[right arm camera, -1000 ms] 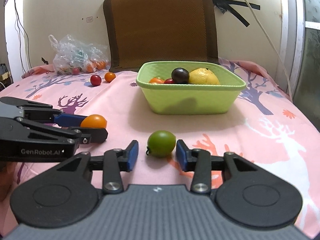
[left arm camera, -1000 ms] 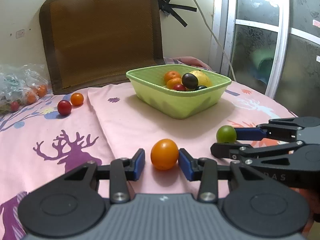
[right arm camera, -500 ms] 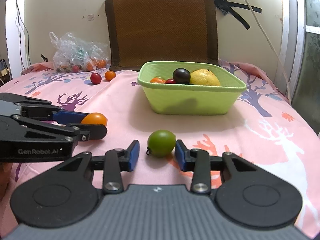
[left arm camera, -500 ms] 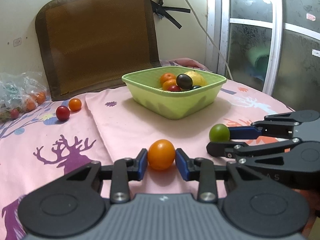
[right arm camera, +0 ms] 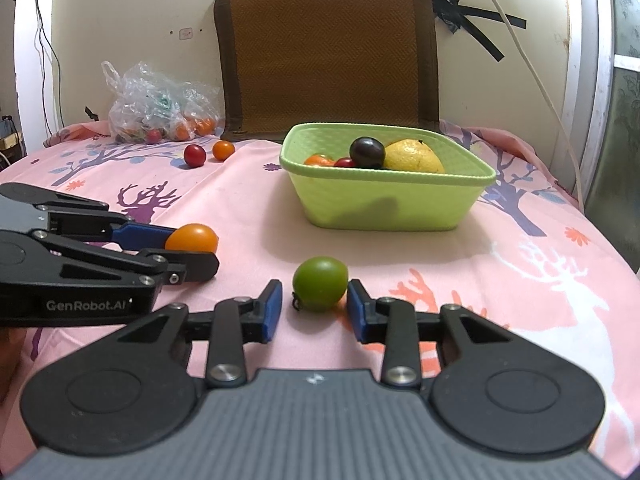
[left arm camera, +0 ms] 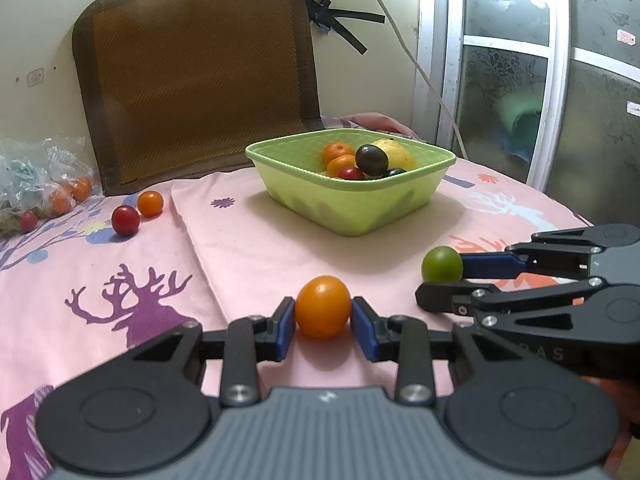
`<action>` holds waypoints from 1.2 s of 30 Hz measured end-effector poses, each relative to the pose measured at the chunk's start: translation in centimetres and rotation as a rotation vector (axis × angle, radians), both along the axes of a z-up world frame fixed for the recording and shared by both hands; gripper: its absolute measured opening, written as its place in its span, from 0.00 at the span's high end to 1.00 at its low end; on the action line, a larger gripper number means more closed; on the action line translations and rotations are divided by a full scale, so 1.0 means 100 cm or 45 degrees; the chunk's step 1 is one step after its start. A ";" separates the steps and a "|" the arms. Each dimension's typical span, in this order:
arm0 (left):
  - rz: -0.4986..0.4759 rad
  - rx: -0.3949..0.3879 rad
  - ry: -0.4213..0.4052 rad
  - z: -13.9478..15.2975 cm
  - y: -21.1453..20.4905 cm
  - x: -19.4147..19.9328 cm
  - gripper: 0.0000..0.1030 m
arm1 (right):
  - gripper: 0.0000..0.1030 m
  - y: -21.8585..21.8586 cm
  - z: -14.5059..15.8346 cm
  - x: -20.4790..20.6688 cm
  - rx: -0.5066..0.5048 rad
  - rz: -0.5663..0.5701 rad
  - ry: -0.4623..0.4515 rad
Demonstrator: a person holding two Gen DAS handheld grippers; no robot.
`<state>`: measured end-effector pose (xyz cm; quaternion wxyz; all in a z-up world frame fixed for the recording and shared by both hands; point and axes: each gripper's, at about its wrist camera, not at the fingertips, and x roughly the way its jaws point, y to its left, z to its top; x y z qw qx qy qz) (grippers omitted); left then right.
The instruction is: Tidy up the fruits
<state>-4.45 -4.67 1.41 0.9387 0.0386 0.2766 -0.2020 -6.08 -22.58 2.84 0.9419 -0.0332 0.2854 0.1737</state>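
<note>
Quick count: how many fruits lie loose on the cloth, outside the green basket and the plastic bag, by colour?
Orange: 2, the orange fruit in the left gripper jaws and the small orange fruit near the bag.
Red: 1, the red fruit.
Green: 1, the green fruit between the right gripper jaws.
Total: 4.

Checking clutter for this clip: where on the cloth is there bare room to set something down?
Bare cloth lies right of the green basket, and between the basket and the loose red tomato. It is crowded in front, around the orange tomato and green tomato, and by the plastic bag.
</note>
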 end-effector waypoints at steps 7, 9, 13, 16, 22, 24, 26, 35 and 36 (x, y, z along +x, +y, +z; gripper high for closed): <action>-0.002 -0.001 0.001 0.000 0.001 0.000 0.70 | 0.62 0.001 0.000 -0.001 -0.006 -0.006 -0.008; -0.002 -0.002 0.001 0.000 0.001 0.001 0.70 | 0.62 0.001 0.000 -0.002 -0.008 -0.008 -0.010; -0.003 -0.002 0.000 0.000 0.001 0.001 0.70 | 0.61 0.001 -0.001 -0.002 -0.007 -0.009 -0.010; -0.002 -0.006 0.002 0.000 0.002 0.001 0.70 | 0.61 0.001 -0.001 -0.002 -0.009 -0.009 -0.011; 0.000 -0.009 0.004 0.000 0.002 0.001 0.70 | 0.59 0.000 -0.001 -0.001 -0.004 -0.017 -0.009; 0.000 -0.010 0.004 -0.001 0.002 0.001 0.70 | 0.59 0.000 -0.001 -0.002 -0.004 -0.018 -0.009; 0.000 -0.009 0.004 0.000 0.002 0.001 0.70 | 0.59 0.000 -0.001 -0.001 -0.004 -0.017 -0.009; 0.001 -0.011 0.004 0.000 0.002 0.001 0.70 | 0.59 -0.001 -0.001 -0.001 -0.003 -0.015 -0.009; 0.001 -0.011 0.004 0.000 0.002 0.001 0.70 | 0.59 -0.001 -0.001 -0.001 -0.003 -0.014 -0.010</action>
